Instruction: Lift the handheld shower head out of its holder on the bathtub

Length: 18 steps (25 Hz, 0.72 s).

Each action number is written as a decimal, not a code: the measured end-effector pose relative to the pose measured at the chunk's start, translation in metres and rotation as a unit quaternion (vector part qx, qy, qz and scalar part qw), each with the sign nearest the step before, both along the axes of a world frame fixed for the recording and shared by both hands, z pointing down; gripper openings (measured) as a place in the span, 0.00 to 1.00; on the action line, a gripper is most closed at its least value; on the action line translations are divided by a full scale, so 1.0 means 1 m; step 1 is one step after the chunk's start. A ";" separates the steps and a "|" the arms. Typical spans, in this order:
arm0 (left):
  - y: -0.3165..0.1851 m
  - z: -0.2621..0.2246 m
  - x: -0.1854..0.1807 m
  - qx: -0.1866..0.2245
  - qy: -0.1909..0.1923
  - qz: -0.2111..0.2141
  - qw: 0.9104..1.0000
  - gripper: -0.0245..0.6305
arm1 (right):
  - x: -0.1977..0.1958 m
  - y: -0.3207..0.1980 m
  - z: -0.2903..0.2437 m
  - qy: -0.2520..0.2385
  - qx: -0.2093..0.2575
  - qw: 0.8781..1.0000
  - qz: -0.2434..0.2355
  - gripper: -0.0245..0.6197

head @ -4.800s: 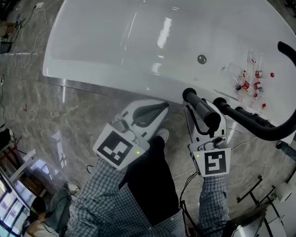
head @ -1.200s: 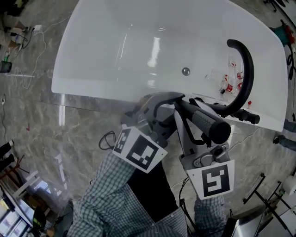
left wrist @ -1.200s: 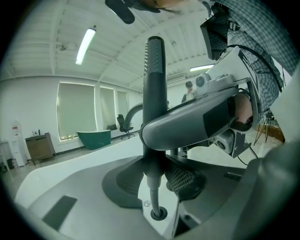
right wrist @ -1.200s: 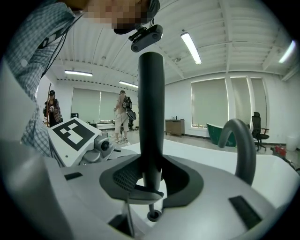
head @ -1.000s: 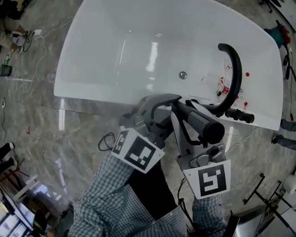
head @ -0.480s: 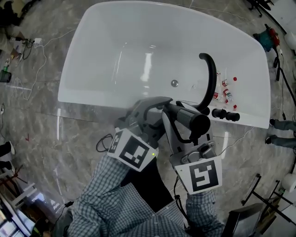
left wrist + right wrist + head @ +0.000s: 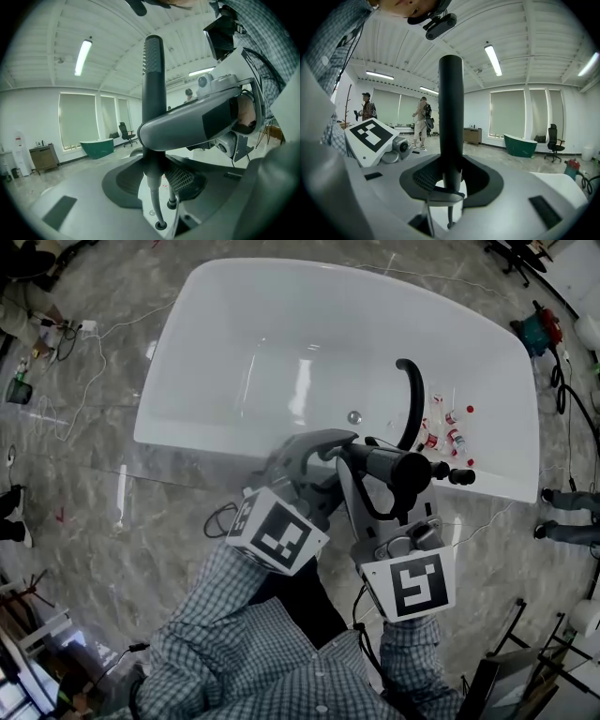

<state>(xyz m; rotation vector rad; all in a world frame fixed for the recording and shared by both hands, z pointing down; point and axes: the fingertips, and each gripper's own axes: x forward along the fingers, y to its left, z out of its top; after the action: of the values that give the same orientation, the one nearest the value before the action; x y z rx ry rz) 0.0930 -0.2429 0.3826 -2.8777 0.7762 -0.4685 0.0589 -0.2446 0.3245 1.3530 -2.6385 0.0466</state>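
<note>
The black handheld shower head [image 7: 398,468] is up off the white bathtub [image 7: 187,442] rim, held level in front of me. My right gripper [image 7: 375,470] is shut on its handle [image 7: 451,117], which stands between the pads in the right gripper view. From the left, my left gripper [image 7: 328,440] closes on the same handle [image 7: 153,84]; its pads touch both sides, and the hose [image 7: 154,206] drops away below them. The curved black faucet spout [image 7: 412,395] and black knobs [image 7: 457,474] stay on the tub rim beyond.
Several small red-capped bottles [image 7: 441,432] lie in the tub by the spout. Cables [image 7: 84,343] run over the marble floor at the left. People's feet [image 7: 562,521] show at the right edge. Two people [image 7: 423,119] stand across the room.
Both grippers have risen together with the shower head in them, and the tub now looks smaller and farther below. Long before, the left gripper was off the handle.
</note>
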 end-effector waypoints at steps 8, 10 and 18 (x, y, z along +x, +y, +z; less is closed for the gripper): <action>0.029 -0.033 -0.004 0.001 0.012 -0.010 1.000 0.23 | -0.005 0.030 -0.034 0.003 0.024 1.000 -0.009 0.25; 0.031 -0.041 -0.006 -0.002 0.013 -0.011 1.000 0.23 | -0.007 0.032 -0.042 0.006 0.025 1.000 -0.011 0.25; 0.045 -0.079 -0.006 0.009 0.012 -0.007 1.000 0.23 | -0.007 0.046 -0.082 -0.003 0.041 0.999 -0.002 0.25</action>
<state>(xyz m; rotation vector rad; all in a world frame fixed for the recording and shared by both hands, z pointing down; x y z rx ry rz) 0.0868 -0.1982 0.3031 -2.8680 0.8006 -0.4275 0.0518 -0.1981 0.2423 1.3736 -2.6757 -0.0593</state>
